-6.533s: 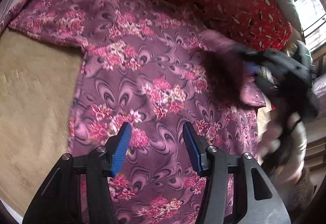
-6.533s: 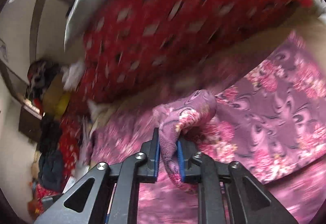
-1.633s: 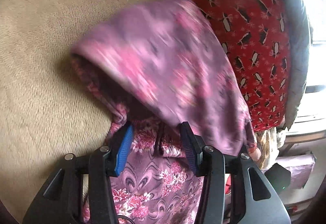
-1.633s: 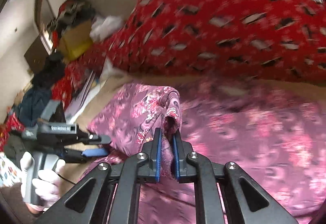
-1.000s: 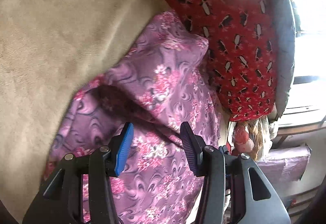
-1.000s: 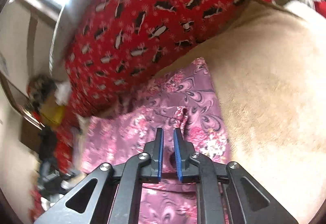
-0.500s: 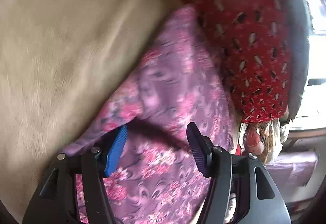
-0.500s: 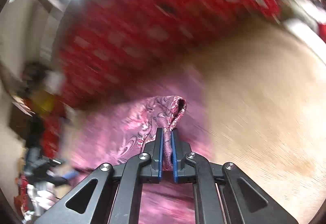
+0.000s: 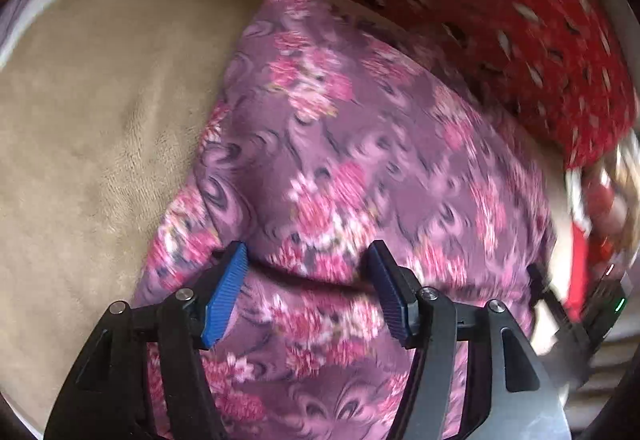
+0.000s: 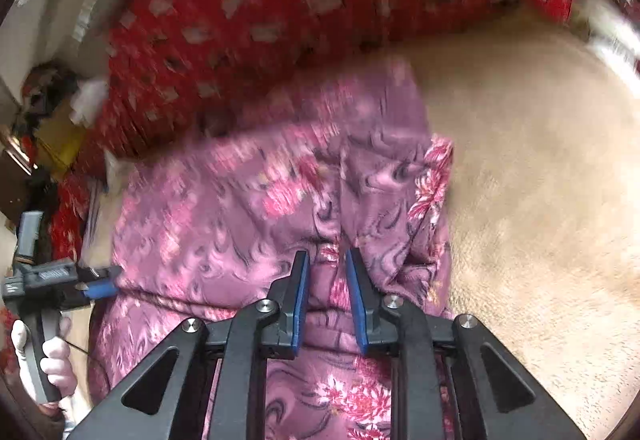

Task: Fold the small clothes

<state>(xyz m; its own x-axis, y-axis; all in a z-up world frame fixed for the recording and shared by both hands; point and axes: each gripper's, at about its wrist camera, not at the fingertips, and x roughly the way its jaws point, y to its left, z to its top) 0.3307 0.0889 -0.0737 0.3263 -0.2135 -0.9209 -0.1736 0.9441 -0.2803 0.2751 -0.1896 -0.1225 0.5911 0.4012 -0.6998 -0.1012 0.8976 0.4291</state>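
Lying folded, purple floral garment (image 9: 360,159) on beige blanket (image 9: 88,111).

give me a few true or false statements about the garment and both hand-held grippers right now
1. The floral purple garment lies on a beige blanket. True.
2. The left hand-held gripper is clamped shut on the garment. False: its jaws stand wide apart over the cloth.
3. A red patterned blanket lies beyond the garment. True.
4. The right hand-held gripper holds a lifted sleeve in the air. False: its jaws are parted, with the cloth lying on the bed.
5. The garment is plain blue. False: it is purple with pink flowers.
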